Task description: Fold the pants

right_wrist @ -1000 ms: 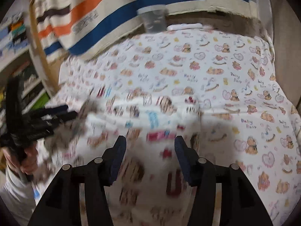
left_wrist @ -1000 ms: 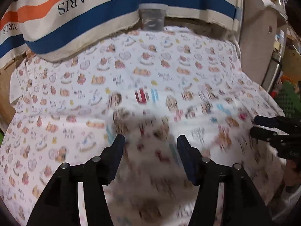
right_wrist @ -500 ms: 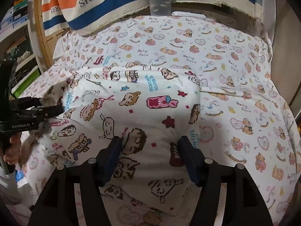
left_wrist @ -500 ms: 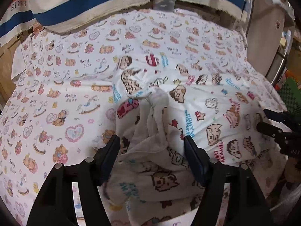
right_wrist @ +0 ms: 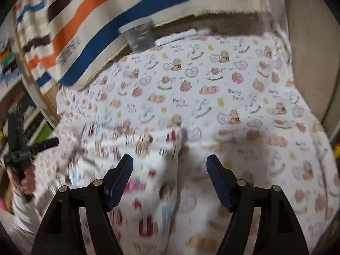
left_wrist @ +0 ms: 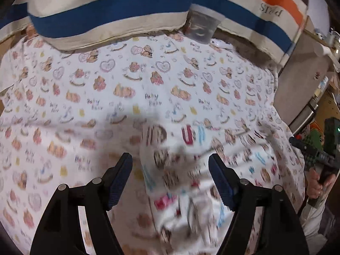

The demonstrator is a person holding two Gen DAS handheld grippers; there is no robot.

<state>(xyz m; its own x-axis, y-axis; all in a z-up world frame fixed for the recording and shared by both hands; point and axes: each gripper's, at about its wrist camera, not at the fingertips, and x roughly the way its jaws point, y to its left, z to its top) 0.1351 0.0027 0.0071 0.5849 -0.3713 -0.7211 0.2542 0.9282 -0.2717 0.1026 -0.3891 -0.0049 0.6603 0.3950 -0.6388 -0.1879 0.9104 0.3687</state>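
Note:
The pants (left_wrist: 187,136), white with cartoon prints, lie bunched and motion-blurred on the bear-print sheet (left_wrist: 63,106). My left gripper (left_wrist: 170,170) hovers over their left part. Its jaws are opening, and cloth shows in the gap below, but the pads do not press on it. My right gripper (right_wrist: 170,170) hangs over the right edge of the pants (right_wrist: 144,182), jaws also opening, nothing pinched. Each gripper shows in the other's view, held by a hand: the right gripper (left_wrist: 306,148) at the far right, the left gripper (right_wrist: 42,146) at the far left.
A striped blanket (left_wrist: 127,10) with "PARIS" lettering hangs behind the bed. A clear plastic cup (left_wrist: 201,27) and a white stick-like object (right_wrist: 176,37) sit at the sheet's far edge. A beige cabinet (left_wrist: 301,74) stands on the right and shelves (right_wrist: 12,74) on the left.
Both pairs of jaws stand wider than a second ago. Half a second ago both grippers were close over the sharply seen pants; now both have pulled back and rolled, and the cloth is blurred.

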